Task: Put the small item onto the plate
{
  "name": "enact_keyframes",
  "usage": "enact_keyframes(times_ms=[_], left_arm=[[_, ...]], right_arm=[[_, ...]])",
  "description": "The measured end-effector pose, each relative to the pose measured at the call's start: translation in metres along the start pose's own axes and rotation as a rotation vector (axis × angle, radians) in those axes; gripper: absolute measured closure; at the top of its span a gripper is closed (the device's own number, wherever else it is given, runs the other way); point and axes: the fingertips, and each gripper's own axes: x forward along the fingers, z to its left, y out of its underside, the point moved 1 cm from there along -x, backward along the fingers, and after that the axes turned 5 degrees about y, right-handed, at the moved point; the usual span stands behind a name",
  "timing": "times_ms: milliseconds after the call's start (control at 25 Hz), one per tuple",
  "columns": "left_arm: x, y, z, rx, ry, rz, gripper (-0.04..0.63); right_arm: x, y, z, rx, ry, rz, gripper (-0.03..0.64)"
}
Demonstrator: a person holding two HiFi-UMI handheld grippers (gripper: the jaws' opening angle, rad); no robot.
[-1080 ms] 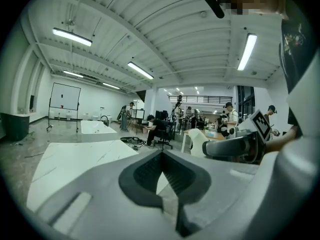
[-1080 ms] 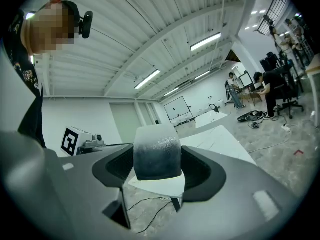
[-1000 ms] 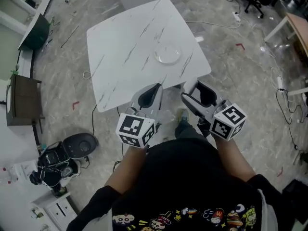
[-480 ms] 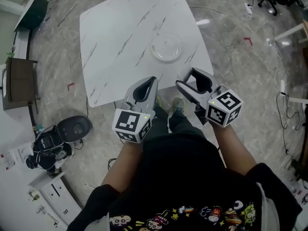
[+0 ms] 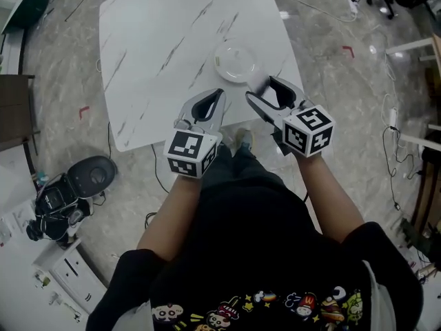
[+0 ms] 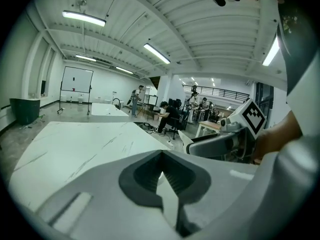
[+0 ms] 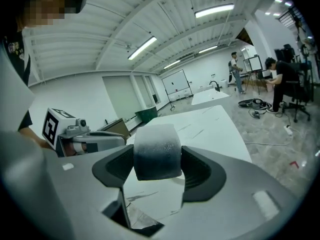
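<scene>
1. Over the near edge of the white marbled table (image 5: 158, 40), two grippers are held side by side, each in one of the person's hands.
2. At the right gripper (image 5: 262, 87), the fingers are clamped on a small grey item (image 7: 156, 151). It is rounded, paler at the top and darker lower down, and it is pressed between the two dark pads.
3. The item is thus held off the table. It is seen just beside the near rim of the plate (image 5: 234, 62) and not on it.
4. At the left gripper (image 5: 218, 95), the fingers are brought together at their tips, and nothing is seen between them.
5. The left gripper is placed near the right one, a little farther from the plate, with its tip pointed toward the table's near edge.
6. The plate is a pale, round one, set on the right part of the table near the person.
7. On the grey floor (image 5: 344, 116) to the left of the person, a round dark appliance (image 5: 93, 174) is seen, well apart from the table.
</scene>
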Motion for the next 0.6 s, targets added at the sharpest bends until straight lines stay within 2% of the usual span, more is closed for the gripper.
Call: enact_keyframes(times_ms=[280, 600], left_arm=[[0.027, 0.017, 0.046, -0.06, -0.051, 0.032, 0.595], [0.053, 0.031, 0.077, -0.109, -0.041, 0.077, 0.595]], right_arm=[[0.047, 0.008, -0.02, 0.006, 0.053, 0.082, 0.296], [0.1, 0.019, -0.049, -0.052, 0.119, 0.18, 0.296]])
